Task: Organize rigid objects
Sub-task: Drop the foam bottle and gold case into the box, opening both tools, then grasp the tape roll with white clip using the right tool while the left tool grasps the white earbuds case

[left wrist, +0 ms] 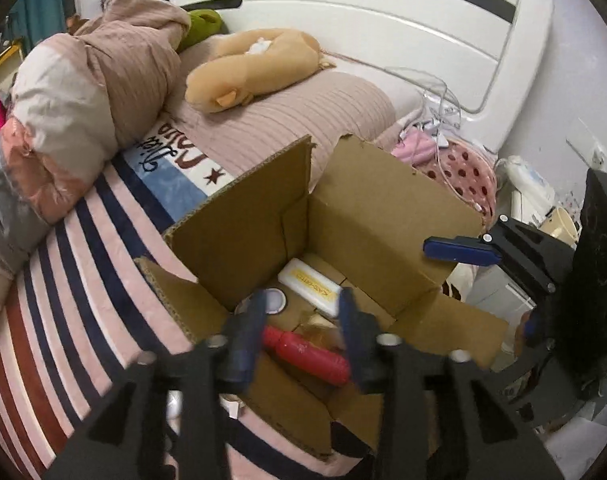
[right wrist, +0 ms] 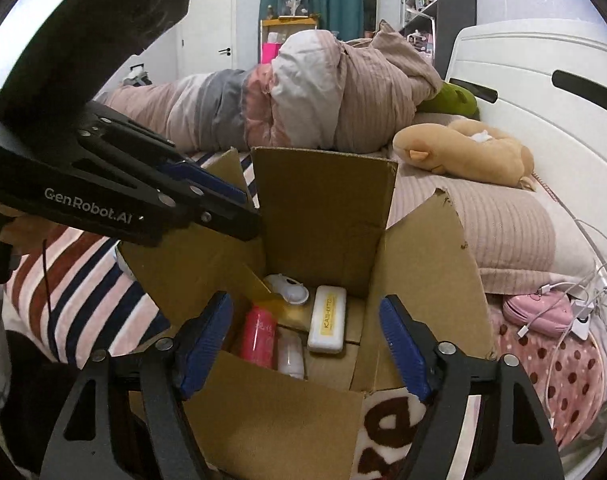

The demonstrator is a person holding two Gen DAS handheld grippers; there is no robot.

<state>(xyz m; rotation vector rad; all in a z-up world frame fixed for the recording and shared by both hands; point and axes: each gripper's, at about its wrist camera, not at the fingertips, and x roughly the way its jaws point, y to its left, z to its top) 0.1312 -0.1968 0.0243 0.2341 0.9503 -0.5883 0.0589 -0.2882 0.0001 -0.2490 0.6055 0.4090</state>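
Note:
An open cardboard box (left wrist: 367, 216) (right wrist: 323, 208) stands on the bed. Inside lie a red bottle (left wrist: 307, 354) (right wrist: 259, 336), a white case with a yellow label (left wrist: 311, 288) (right wrist: 327, 320), a white round device (left wrist: 274, 300) (right wrist: 285, 288) and a pale bottle (right wrist: 290, 356). My left gripper (left wrist: 301, 312) is open and empty above the box, over the red bottle. My right gripper (right wrist: 305, 344) is open and empty at the box's near edge. It also shows in the left wrist view (left wrist: 459, 250), over the box's right flap.
The box rests on a striped blanket (left wrist: 75, 280) (right wrist: 75, 276). A tan plush toy (left wrist: 247, 68) (right wrist: 463, 152) and a bundled quilt (left wrist: 95, 80) (right wrist: 323, 92) lie behind. A pink pouch (right wrist: 539, 312), cables and a polka-dot cushion (left wrist: 463, 176) lie at the right by the white headboard (left wrist: 383, 28).

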